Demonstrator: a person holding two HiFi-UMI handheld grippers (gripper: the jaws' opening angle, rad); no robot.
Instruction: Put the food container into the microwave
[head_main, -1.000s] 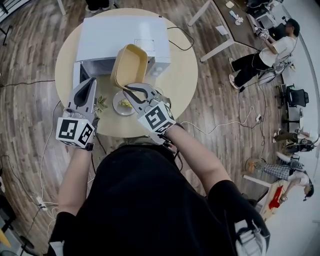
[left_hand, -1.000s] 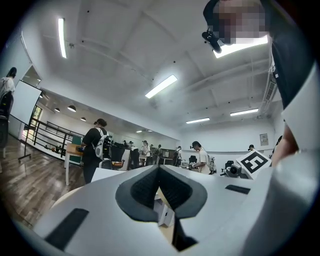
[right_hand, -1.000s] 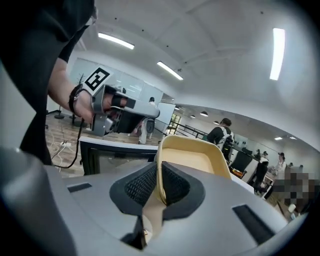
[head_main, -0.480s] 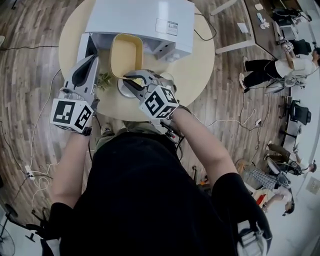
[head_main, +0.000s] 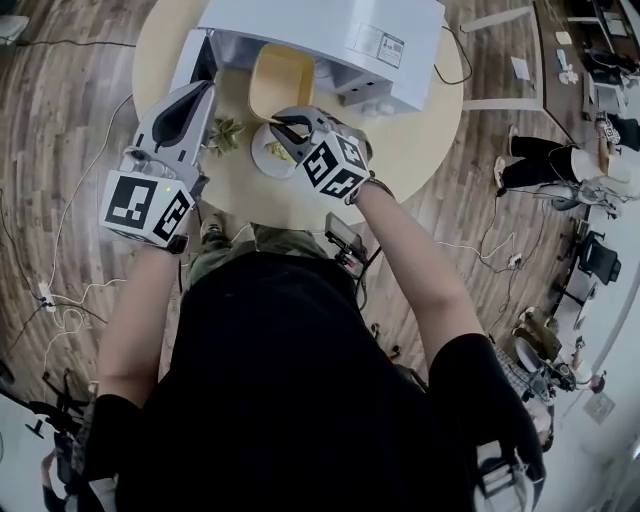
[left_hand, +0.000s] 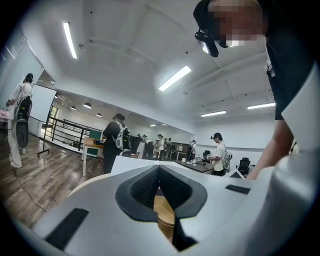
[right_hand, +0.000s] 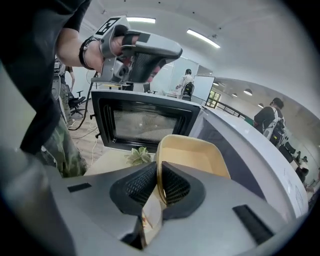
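The tan food container (head_main: 280, 80) (right_hand: 192, 152) hangs tilted at the mouth of the white microwave (head_main: 320, 25), its far end under the microwave's top edge. My right gripper (head_main: 287, 126) (right_hand: 159, 181) is shut on the container's near rim. The microwave door (head_main: 195, 62) (right_hand: 145, 122) stands open to the left. My left gripper (head_main: 204, 90) (left_hand: 159, 168) is held shut beside the door with nothing in it, pointing upward; in the right gripper view the left gripper (right_hand: 150, 70) shows above the door.
A small plate (head_main: 270, 158) with food scraps lies on the round table (head_main: 420, 150) under my right gripper. A little green plant (head_main: 225, 130) (right_hand: 137, 156) sits by the door. Cables trail over the wooden floor; people stand at desks farther off.
My right gripper has carried the container forward from above the plate to the microwave's opening. The left gripper has stayed shut beside the open door.
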